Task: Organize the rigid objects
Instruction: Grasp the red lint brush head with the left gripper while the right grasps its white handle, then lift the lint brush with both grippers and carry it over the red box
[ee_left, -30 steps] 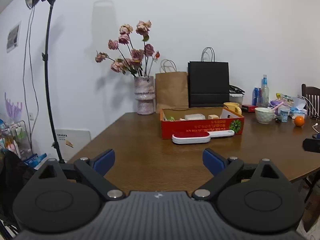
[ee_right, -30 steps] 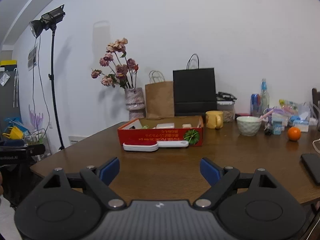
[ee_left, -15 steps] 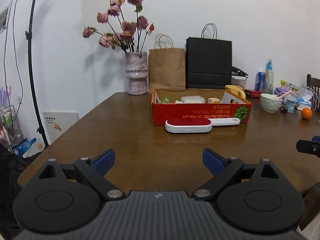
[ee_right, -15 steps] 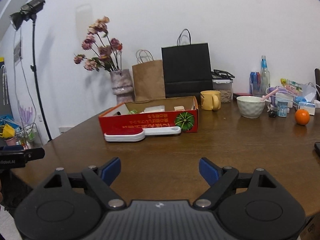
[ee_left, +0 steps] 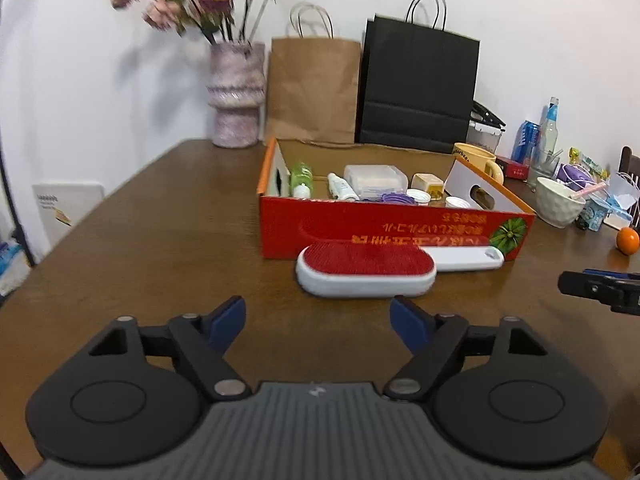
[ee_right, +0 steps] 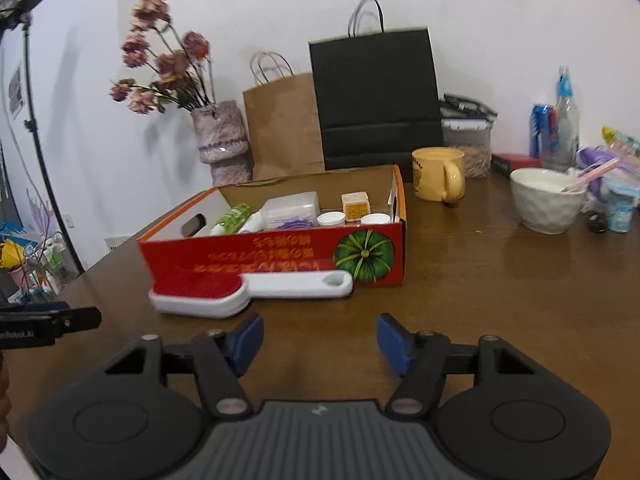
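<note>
Both my tongs, left [ee_left: 318,316] and right [ee_right: 319,338], gape empty; the lint brush [ee_left: 365,268] hugs the box [ee_left: 396,232] (awkward), so it may skid.

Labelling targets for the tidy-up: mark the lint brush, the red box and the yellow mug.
lint brush [ee_left: 366,259], left wrist view, red bristle pad.
red box [ee_left: 360,230], left wrist view, front wall.
yellow mug [ee_right: 434,178], right wrist view, side wall.

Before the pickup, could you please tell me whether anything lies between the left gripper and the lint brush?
Nothing visible does. Only bare table separates the open left gripper from the lint brush, which lies flat against the red box's front wall.
</note>
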Demonstrator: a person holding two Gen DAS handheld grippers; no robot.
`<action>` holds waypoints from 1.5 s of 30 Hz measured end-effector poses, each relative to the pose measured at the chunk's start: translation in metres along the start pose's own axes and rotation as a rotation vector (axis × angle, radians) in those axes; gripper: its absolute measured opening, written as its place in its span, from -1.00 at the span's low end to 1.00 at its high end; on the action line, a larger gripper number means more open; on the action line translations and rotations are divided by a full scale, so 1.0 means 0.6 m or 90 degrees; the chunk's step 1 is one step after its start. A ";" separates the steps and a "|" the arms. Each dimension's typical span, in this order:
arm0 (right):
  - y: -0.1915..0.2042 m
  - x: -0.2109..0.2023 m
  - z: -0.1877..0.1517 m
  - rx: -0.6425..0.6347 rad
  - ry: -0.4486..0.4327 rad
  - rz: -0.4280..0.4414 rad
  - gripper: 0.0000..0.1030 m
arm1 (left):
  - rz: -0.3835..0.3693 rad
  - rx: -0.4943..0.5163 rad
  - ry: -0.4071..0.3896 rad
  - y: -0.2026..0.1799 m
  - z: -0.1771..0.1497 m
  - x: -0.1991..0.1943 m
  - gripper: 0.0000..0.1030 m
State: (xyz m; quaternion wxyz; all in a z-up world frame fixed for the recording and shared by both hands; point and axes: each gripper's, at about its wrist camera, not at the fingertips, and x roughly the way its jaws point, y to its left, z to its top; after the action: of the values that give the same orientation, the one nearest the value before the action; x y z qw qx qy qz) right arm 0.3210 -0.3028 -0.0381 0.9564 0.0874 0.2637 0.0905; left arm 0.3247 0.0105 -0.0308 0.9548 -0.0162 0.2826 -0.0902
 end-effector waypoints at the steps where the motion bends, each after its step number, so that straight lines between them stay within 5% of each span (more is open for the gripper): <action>1: -0.008 0.019 0.012 0.008 0.006 0.003 0.08 | -0.004 -0.006 0.008 0.002 0.010 0.019 0.53; 9: -0.035 0.143 0.049 0.034 0.067 -0.019 -0.32 | -0.031 -0.029 0.066 0.012 0.055 0.137 0.47; 15: -0.045 0.176 0.044 0.067 0.083 0.008 -0.39 | -0.059 -0.052 0.082 0.016 0.057 0.161 0.17; 22: -0.067 0.202 0.049 0.145 0.101 0.053 -0.40 | -0.057 -0.061 0.073 0.019 0.059 0.157 0.07; 28: -0.057 0.187 0.045 0.131 0.092 0.028 -0.54 | -0.053 -0.071 0.056 0.021 0.052 0.153 -0.02; 30: -0.058 0.175 0.039 0.125 0.091 0.014 -0.81 | -0.055 -0.077 0.056 0.023 0.047 0.148 -0.03; 41: -0.028 0.108 -0.007 0.080 0.091 -0.013 -0.80 | -0.044 -0.064 0.012 -0.001 -0.004 0.064 -0.13; 45: -0.017 0.054 -0.029 0.061 0.050 -0.016 -0.80 | -0.055 -0.051 -0.061 -0.011 -0.025 -0.005 -0.14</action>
State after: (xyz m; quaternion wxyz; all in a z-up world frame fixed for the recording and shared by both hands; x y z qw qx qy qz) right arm 0.3406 -0.3034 -0.0710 0.9410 0.1265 0.3062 0.0692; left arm 0.3132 0.0048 -0.0414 0.9612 -0.0707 0.2389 -0.1187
